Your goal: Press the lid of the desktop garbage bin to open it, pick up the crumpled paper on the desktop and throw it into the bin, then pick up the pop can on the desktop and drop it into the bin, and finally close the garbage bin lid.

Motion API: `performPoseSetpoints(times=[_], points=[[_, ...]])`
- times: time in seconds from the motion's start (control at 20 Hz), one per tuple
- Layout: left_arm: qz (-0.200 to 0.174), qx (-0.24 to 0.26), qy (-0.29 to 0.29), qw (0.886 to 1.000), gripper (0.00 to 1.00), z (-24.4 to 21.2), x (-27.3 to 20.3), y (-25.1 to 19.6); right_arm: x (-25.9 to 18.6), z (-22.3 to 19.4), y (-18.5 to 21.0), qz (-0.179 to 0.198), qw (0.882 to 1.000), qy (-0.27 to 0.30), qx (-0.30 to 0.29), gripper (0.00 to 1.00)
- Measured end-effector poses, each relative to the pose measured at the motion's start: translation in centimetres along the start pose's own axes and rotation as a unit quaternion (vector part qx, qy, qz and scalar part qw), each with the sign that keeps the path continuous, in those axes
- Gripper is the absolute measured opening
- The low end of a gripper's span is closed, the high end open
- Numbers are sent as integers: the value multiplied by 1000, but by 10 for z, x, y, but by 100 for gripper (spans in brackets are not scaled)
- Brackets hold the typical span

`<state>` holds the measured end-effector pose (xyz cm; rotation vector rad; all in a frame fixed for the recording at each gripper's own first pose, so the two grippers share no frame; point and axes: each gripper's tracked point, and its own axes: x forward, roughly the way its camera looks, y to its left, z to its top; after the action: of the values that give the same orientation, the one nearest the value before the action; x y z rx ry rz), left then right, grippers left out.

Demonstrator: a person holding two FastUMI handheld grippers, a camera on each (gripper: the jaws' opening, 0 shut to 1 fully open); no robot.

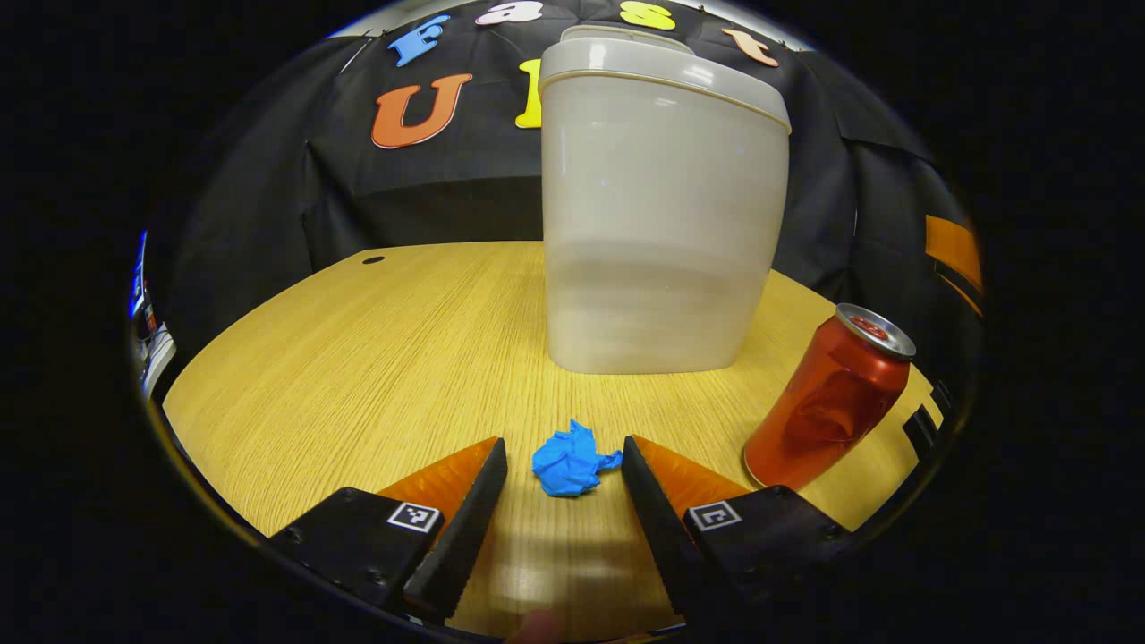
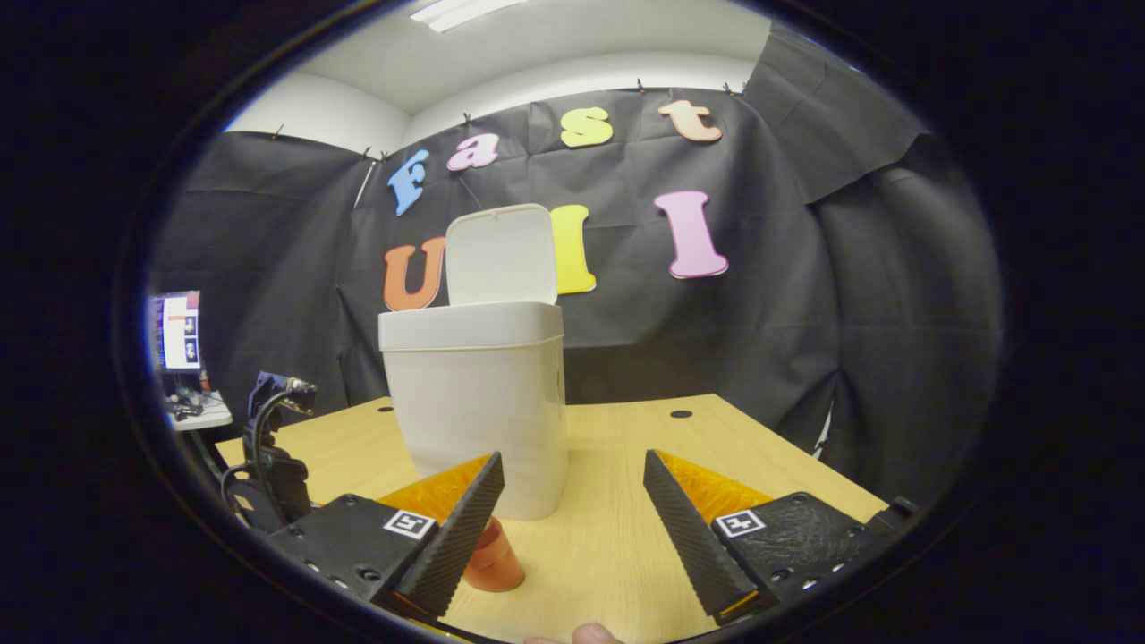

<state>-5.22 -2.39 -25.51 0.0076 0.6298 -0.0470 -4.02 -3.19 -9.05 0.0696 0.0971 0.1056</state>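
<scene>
Wooden desktop (image 1: 358,358) carried everything. In the left gripper view the left gripper (image 1: 564,465) sat low over the near edge with its fingers spread apart, and the crumpled paper (image 1: 570,461), a blue wad, lay on the wood between the fingertips, touching neither. Just beyond it the pale garbage bin (image 1: 657,224) stood upright, its long axis vertical. To the right the red pop can (image 1: 827,398) stood on its base, dented, with its top end leaning away to the right. In the right gripper view the right gripper (image 2: 572,492) hung higher, its fingers also apart and empty; the lid (image 2: 501,255) stood up at the bin's far side, opening upward, and the can's bottom showed beside the left finger.
</scene>
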Motion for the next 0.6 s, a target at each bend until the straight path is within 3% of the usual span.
performPoseSetpoints(times=[0.3, 0.35, 0.45, 0.6], points=[[10, 9, -1, 1000, 60, 1, 1, 9, -7, -4, 7, -1, 1000, 0, 6, 97], [11, 5, -1, 1000, 51, 2, 0, 11, -8, -5, 11, 3, 1000, 2, 7, 97], [3, -7, -1, 1000, 41, 4, -4, 9, -10, -6, 20, 9, 1000, 5, 6, 96], [0, -8, -29, 1000, 38, 25, -16, 10, -12, -12, 33, 15, 1000, 8, 2, 94]])
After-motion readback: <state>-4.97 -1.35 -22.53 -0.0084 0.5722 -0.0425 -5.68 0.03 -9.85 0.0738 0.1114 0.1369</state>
